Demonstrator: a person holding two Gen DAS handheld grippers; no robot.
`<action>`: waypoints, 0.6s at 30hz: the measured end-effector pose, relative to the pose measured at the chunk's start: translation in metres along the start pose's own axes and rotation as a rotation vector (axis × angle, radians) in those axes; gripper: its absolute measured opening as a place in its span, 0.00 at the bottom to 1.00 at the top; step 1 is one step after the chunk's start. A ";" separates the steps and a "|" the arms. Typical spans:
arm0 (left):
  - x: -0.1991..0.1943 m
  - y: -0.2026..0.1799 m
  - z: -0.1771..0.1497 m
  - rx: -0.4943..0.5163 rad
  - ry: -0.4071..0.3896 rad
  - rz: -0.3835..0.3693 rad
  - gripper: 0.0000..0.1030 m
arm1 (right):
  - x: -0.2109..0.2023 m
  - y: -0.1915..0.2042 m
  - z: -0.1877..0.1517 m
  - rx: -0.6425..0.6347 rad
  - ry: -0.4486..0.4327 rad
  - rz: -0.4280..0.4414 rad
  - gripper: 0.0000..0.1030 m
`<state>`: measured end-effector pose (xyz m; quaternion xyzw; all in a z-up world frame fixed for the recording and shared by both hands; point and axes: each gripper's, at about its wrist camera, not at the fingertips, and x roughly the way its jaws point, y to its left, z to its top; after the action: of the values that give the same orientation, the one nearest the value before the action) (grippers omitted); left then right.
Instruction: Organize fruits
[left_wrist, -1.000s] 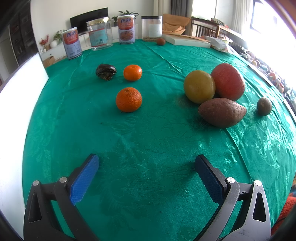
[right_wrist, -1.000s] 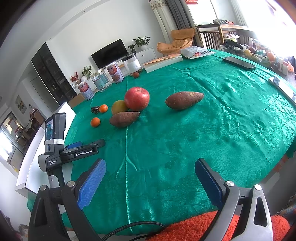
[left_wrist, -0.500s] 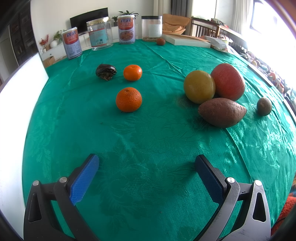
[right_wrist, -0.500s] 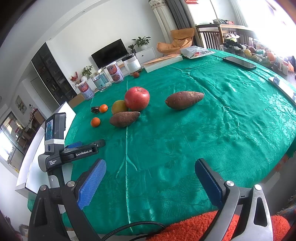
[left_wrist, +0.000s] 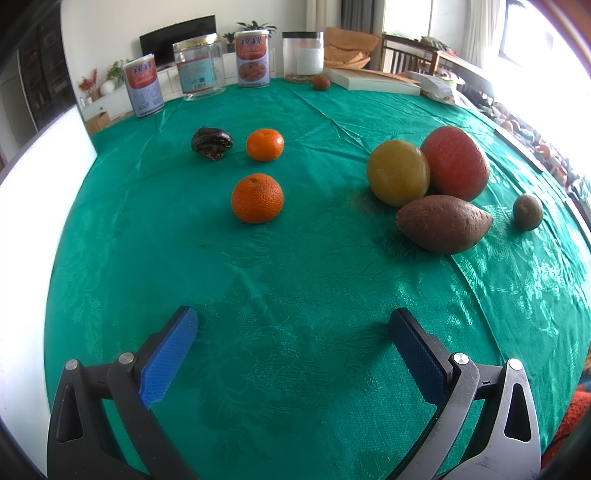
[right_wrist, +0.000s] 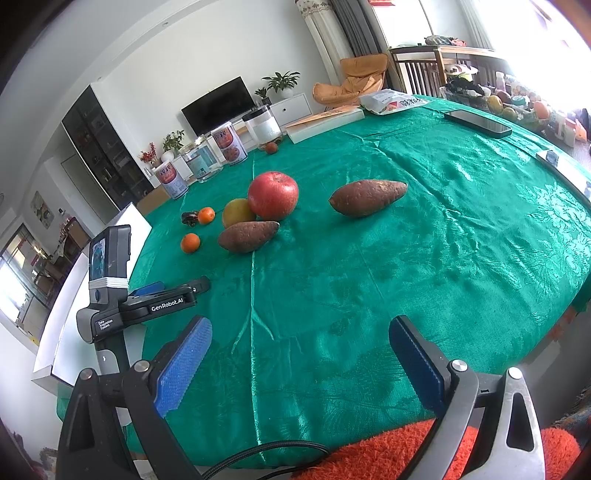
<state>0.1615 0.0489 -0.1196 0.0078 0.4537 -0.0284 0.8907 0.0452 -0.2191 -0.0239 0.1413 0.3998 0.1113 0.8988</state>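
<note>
Fruit lies on a green tablecloth (left_wrist: 295, 280). In the left wrist view there are two tangerines (left_wrist: 257, 198) (left_wrist: 265, 144), a dark wrinkled fruit (left_wrist: 212, 143), a yellow fruit (left_wrist: 398, 172), a red apple (left_wrist: 455, 162), a sweet potato (left_wrist: 443, 223) and a small brown fruit (left_wrist: 527, 212). The right wrist view shows the apple (right_wrist: 272, 195), the near sweet potato (right_wrist: 248, 236) and a second sweet potato (right_wrist: 368, 197). My left gripper (left_wrist: 293, 332) is open and empty, well short of the near tangerine; it also shows in the right wrist view (right_wrist: 177, 290). My right gripper (right_wrist: 300, 349) is open and empty near the table's front edge.
Several jars and tins (left_wrist: 252, 59) stand along the far edge, with a small red fruit (left_wrist: 320, 82) and a flat box (left_wrist: 369, 78). A white board (left_wrist: 40, 173) stands at the left. A phone (right_wrist: 477, 123) lies at the far right. Orange fabric (right_wrist: 406, 454) lies below.
</note>
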 end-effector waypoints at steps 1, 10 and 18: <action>0.000 0.000 0.000 0.000 0.000 0.000 1.00 | 0.000 0.000 0.000 0.000 0.001 0.000 0.94; 0.000 0.000 0.000 0.000 0.000 0.000 1.00 | 0.001 -0.001 0.000 0.003 0.002 0.003 0.94; 0.001 0.000 0.000 0.000 0.000 0.000 1.00 | 0.001 0.000 0.000 0.007 0.004 0.005 0.94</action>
<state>0.1622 0.0488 -0.1199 0.0076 0.4535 -0.0285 0.8908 0.0457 -0.2191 -0.0249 0.1453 0.4016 0.1122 0.8972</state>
